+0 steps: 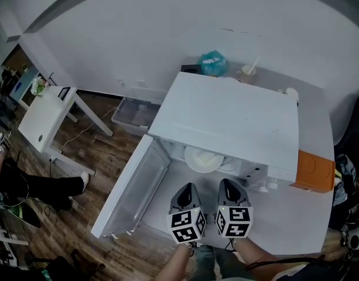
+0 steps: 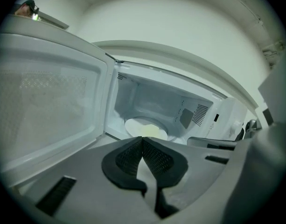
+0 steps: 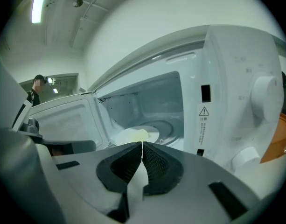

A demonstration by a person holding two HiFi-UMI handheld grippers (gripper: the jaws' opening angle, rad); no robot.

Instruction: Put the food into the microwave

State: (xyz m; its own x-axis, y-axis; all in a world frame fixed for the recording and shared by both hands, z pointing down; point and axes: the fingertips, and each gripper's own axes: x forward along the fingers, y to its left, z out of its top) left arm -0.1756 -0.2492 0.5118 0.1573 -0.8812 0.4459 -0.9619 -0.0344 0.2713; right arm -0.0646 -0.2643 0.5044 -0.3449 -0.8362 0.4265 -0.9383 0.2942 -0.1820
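Observation:
A white microwave [image 1: 226, 122] stands on the white table with its door [image 1: 132, 189] swung open to the left. Inside it rests a white plate [image 1: 204, 158] carrying pale yellowish food [image 2: 149, 131]; the same food [image 3: 133, 135] shows in the right gripper view. My left gripper [image 1: 187, 196] and right gripper [image 1: 231, 193] hover side by side just in front of the cavity, a little back from the plate. Both have their jaws pressed together with nothing between them. The right gripper [image 3: 142, 146] faces the cavity and the control panel [image 3: 254, 101]; the left gripper [image 2: 142, 140] faces the cavity.
An orange box [image 1: 315, 171] sits right of the microwave. Behind it are a teal bag [image 1: 214, 62] and a cup with a straw [image 1: 248, 71]. A small white side table [image 1: 44, 120] and a grey bin [image 1: 135, 113] stand on the wooden floor at left, near a seated person's legs [image 1: 33, 189].

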